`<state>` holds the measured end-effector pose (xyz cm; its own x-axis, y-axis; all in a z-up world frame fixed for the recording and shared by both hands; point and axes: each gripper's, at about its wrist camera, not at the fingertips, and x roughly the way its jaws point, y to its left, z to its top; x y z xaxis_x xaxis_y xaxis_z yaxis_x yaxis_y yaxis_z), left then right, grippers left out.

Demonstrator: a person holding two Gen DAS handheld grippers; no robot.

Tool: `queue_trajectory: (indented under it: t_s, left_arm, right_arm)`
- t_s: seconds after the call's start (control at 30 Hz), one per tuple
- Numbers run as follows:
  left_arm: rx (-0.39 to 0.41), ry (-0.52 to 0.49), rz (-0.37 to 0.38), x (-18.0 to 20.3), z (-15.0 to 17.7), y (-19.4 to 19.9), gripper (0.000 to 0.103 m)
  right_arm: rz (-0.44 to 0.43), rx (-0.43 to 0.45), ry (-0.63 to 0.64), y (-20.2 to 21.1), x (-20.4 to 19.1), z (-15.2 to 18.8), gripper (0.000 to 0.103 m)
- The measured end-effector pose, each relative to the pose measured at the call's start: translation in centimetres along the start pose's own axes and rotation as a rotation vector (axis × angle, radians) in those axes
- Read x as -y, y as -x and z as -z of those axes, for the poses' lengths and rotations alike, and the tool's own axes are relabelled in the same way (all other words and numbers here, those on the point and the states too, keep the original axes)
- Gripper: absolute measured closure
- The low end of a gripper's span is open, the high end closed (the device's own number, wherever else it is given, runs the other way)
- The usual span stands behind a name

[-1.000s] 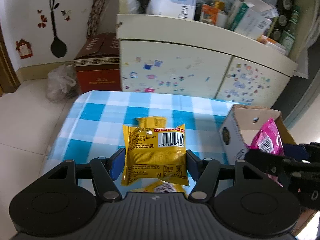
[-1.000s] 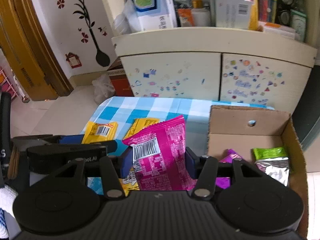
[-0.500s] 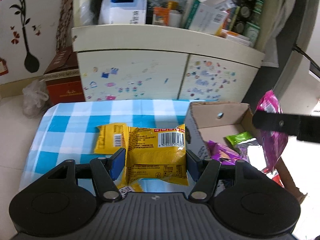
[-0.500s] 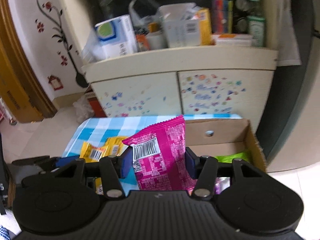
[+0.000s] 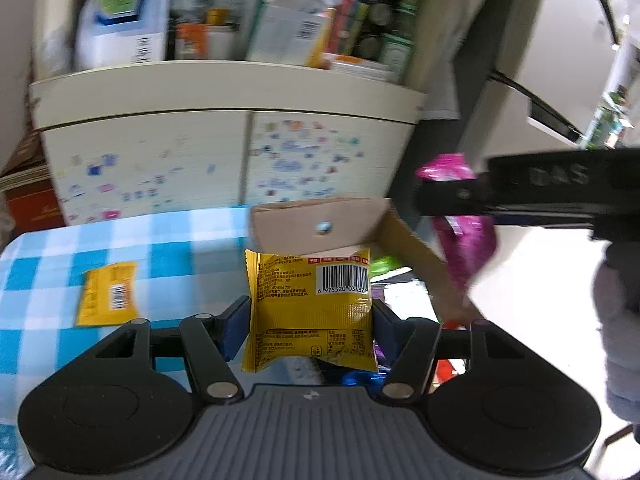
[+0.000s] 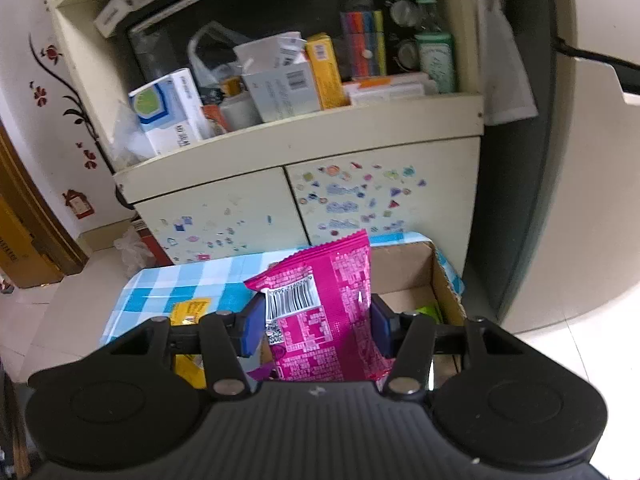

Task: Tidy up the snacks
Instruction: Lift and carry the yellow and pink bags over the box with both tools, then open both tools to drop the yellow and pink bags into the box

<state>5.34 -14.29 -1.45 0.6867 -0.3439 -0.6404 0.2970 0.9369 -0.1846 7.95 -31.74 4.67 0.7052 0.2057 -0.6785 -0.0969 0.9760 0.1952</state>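
The likeliest trouble was a packet missing the cardboard box (image 5: 416, 248) on release. The pink snack packet (image 6: 324, 316) hung over the box's outer side in the left wrist view, near the wall and perhaps beyond it, so let go there it could catch the wall and slide to the floor. The yellow snack packet (image 5: 310, 312) was pinched only across its middle, and its lower edge sagged below the fingers — a loose, slippery wrapper might twist or creep out under a quick swing. The two tools were also close over the same opening, and the right gripper (image 6: 318, 322) crossed the left one's view, so a bump between them seemed possible.

The left gripper (image 5: 310, 326) had its fingers (image 5: 236, 332) closed to the width of the yellow snack packet, one blue pad against each side edge, holding it upright with the barcode facing the camera, above the near end of the box. The right gripper's fingers (image 6: 254, 326) were likewise drawn in on the pink snack packet, gripping its lower half while the crimped top stood free. The box sat on the checked surface (image 5: 188, 248) with a few packets already inside — a green one showed. A second yellow packet (image 5: 108, 300) lay flat on the surface, well to the left of the box, not yet sorted.
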Motion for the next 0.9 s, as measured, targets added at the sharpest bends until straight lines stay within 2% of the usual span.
queue_trajectory:
  t_s: [0.2,0.33,0.5,0.53,0.6,0.9]
  left_arm:
    - [-0.015,-0.008,0.084,1.7,0.4,-1.3,0.035]
    - [-0.023,-0.03,0.11,2.7,1.0,-2.1,0.033]
    - [0.002,-0.05,0.138,3.7,1.3,-2.0,0.012]
    - [0.004,-0.049,0.141,3.8,1.2,-1.8,0.008]
    - [0.006,-0.054,0.12,3.9,1.0,-1.6,0.007]
    - [0.018,-0.02,0.107,2.2,0.3,-0.3,0.005]
  right_arm:
    - [0.03,-0.007,-0.032,-0.4,0.9,0.0,0.05]
    - [0.042,-0.016,-0.042,-0.6,1.2,0.0,0.05]
    - [0.065,-0.024,-0.068,-1.1,1.6,0.1,0.045]
    - [0.065,-0.023,-0.072,-1.1,1.6,0.1,0.043]
    - [0.064,-0.017,-0.08,-1.1,1.7,0.0,0.033]
    - [0.053,0.006,-0.097,-0.8,1.5,-0.3,0.031]
